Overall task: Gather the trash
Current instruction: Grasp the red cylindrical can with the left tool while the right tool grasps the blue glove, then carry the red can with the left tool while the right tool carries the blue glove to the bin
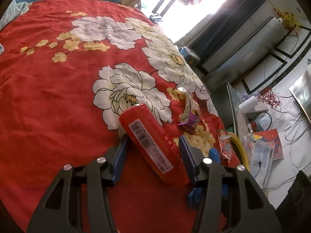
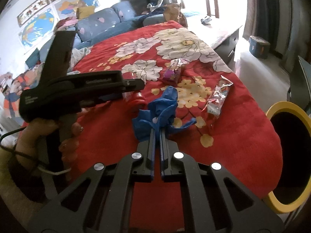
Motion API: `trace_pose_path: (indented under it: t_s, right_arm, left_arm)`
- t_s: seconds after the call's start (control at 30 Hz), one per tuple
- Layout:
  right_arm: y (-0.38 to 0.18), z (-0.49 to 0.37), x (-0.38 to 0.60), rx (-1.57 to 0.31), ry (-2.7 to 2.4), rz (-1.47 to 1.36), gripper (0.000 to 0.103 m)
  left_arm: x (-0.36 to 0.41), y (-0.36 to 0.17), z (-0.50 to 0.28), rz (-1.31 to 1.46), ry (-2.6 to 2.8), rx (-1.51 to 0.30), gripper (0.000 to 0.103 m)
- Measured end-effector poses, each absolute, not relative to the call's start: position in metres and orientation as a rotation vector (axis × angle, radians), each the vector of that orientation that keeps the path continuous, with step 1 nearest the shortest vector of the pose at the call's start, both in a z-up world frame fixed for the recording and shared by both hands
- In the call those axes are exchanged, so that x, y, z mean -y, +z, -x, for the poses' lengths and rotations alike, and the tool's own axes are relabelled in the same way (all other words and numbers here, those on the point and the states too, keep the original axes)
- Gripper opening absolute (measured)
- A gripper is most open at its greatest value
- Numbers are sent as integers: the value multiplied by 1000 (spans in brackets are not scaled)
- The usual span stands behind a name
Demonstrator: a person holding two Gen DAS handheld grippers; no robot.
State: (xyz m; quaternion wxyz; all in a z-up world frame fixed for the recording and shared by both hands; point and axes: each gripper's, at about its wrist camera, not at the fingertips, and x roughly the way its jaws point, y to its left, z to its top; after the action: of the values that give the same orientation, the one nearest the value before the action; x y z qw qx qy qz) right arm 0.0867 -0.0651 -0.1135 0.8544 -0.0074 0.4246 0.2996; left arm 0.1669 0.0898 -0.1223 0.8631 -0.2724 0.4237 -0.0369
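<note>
A red bottle [image 1: 151,141] with a barcode label lies on the red flowered cloth [image 1: 58,89], between the fingers of my left gripper [image 1: 152,138], whose jaws stand open around it. My right gripper [image 2: 157,134] is shut on a crumpled blue glove [image 2: 159,110], just above the cloth. The glove also shows in the left wrist view [image 1: 214,153]. A purple snack wrapper [image 2: 173,71] lies beyond the glove. A silver and red wrapper [image 2: 217,99] lies to its right. The left gripper shows in the right wrist view [image 2: 134,89], by the red bottle [image 2: 136,98].
A yellow-rimmed bin [image 2: 287,155] with a dark inside stands at the table's right edge. A blue sofa [image 2: 105,25] is behind the table. Cables and papers [image 1: 268,147] lie on the floor to the right.
</note>
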Motion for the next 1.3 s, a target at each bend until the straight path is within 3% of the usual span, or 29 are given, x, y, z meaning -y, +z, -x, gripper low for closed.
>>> trace_pose_path:
  t_s: [0.3, 1.3]
  right_arm:
    - [-102, -82, 80, -883, 635, -18, 1]
    - [-60, -102, 167, -763, 482, -163, 1]
  left_arm:
    - [-85, -119, -161, 561, -88, -885, 35]
    - [-20, -33, -132, 412, -254, -735, 33]
